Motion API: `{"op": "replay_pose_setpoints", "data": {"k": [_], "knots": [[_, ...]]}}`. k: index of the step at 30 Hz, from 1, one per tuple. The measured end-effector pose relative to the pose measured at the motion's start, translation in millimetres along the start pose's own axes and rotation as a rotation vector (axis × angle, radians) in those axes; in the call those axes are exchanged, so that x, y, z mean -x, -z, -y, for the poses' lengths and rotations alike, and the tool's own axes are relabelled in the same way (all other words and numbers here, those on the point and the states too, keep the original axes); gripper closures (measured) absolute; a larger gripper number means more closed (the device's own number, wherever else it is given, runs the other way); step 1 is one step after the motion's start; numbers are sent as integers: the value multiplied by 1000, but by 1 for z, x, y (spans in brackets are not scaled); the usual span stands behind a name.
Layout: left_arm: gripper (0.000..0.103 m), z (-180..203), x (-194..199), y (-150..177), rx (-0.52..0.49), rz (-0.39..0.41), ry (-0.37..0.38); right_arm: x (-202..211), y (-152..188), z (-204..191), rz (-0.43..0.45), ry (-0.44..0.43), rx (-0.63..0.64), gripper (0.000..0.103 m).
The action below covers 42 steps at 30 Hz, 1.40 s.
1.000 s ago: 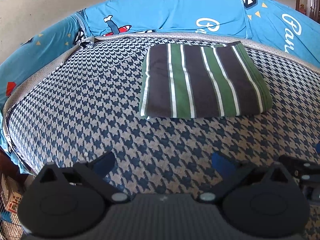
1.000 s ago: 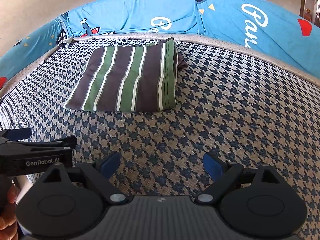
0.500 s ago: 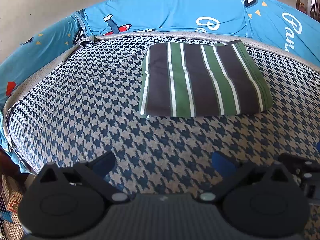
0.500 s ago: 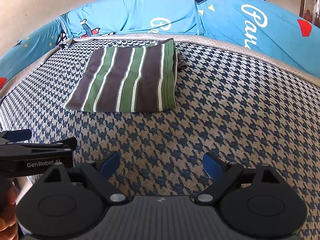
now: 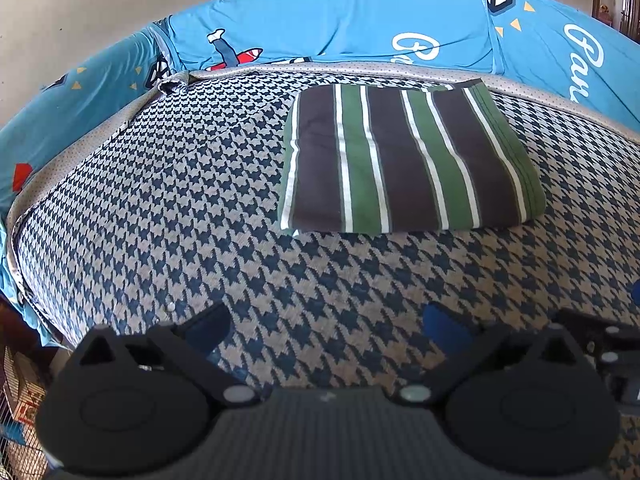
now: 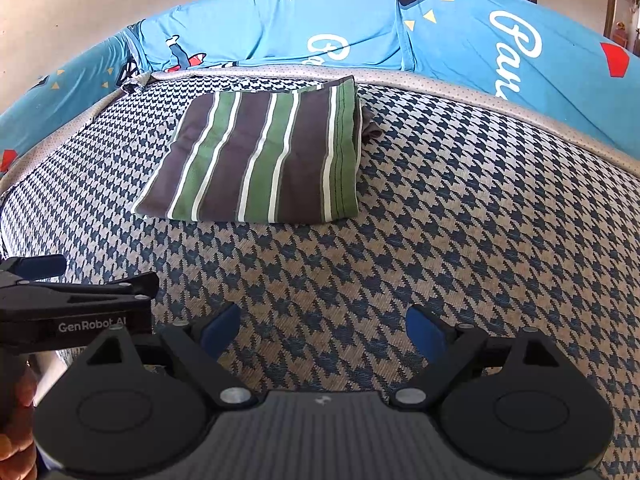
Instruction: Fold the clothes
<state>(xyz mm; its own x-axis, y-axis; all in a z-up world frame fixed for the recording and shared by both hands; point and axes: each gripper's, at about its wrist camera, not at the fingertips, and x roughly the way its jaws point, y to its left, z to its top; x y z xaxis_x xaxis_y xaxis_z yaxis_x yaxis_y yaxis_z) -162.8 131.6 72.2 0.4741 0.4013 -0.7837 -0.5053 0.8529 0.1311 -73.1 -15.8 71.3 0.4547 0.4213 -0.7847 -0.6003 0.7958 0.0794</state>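
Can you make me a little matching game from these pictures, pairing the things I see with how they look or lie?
Things:
1. striped garment
2. sofa seat cover
3. sofa back cover
4. right gripper

Descriptions:
A. bright blue with cartoon prints and white lettering
B. jaws wide apart, nothing between them
C. folded into a flat rectangle, green, dark and white
D. dark blue and beige houndstooth pattern

Pairs: 1-C, 2-D, 3-A, 4-B

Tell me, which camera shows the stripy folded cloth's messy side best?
The right wrist view: a grey bit pokes out at the stripy folded cloth's right edge. The left wrist view shows the cloth bigger, but that edge looks tidy.
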Motion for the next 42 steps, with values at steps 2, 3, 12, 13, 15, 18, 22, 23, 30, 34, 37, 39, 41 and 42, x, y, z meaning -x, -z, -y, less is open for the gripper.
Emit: {"op": "replay_pose_setpoints", "data": {"k": [2,3,12,13,15,18,22,23,30,34,37,39,41,42], "knots": [[0,-1,-1,-1,-1,0,1,0,0,0,0,0,0,13],[0,-1,-1,-1,-2,0,1,0,0,0,-1,0,1,13],[0,0,-1,-1,-2,0,2,1,-1,0,0,-2,4,13],[0,1,0,-1,-2,0,2,1,-1,0,0,-2,5,13],[0,1,0,-1,-2,0,2,2,-1,0,0,-3,6,13],[0,1,1,-1,0,0,2,2,-2,-1,1,-3,7,13],[0,0,2,-1,4,-2,4,2,-2,-1,2,-4,7,13],[0,0,2,-1,5,-2,5,2,-2,-1,1,-4,8,13],[0,-1,2,-1,8,-6,12,1,0,-2,2,-8,13,13],[0,-1,2,0,14,-9,14,0,0,-2,1,-9,15,13],[0,-2,2,0,15,-10,14,-1,0,-2,1,-10,16,13],[0,-3,1,-2,15,-10,15,-2,0,-3,2,-10,17,13],[0,-3,1,-2,13,-10,14,-2,1,-3,3,-11,17,13],[0,-3,1,-2,12,-10,14,-2,1,-3,2,-11,17,13]]}}
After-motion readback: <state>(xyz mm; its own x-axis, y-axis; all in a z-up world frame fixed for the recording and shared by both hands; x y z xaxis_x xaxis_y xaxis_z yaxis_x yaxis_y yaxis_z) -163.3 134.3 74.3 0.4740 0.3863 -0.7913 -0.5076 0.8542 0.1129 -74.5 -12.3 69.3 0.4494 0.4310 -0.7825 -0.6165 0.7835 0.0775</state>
